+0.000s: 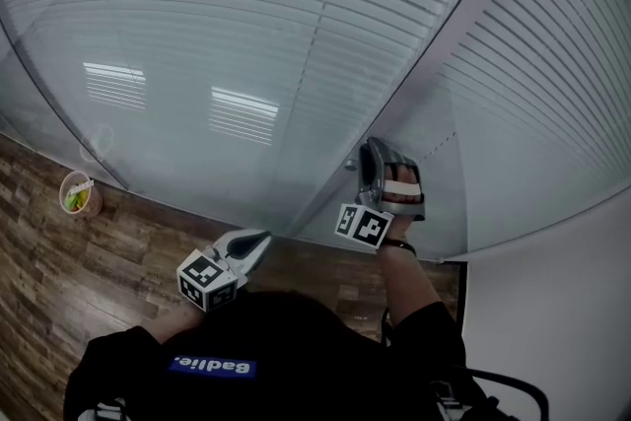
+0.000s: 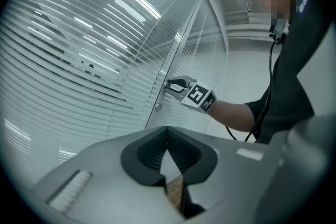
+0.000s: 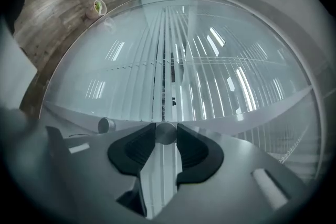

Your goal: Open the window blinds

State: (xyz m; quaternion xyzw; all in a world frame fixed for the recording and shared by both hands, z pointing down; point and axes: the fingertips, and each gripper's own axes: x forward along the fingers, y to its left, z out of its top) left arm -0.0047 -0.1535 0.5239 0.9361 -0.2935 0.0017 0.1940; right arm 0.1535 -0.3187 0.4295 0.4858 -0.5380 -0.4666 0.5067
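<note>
White slatted blinds point(image 1: 246, 35) hang behind a glass wall, their slats nearly flat against the glass; they also fill the right gripper view point(image 3: 210, 60). A small round metal knob point(image 3: 166, 132) sticks out of the pale frame post point(image 1: 434, 64). My right gripper point(image 3: 166, 136) is shut on this knob, a black pad touching each side. In the head view my right gripper point(image 1: 370, 158) is pressed to the post at waist height. My left gripper point(image 1: 251, 246) hangs lower, away from the glass, jaws shut and empty point(image 2: 168, 150).
A second metal knob point(image 3: 106, 125) sits on the frame just left of the gripped one. A paper cup with green contents point(image 1: 77, 193) stands on the wood floor point(image 1: 59, 281) at the foot of the glass. A white wall point(image 1: 552, 311) is at the right.
</note>
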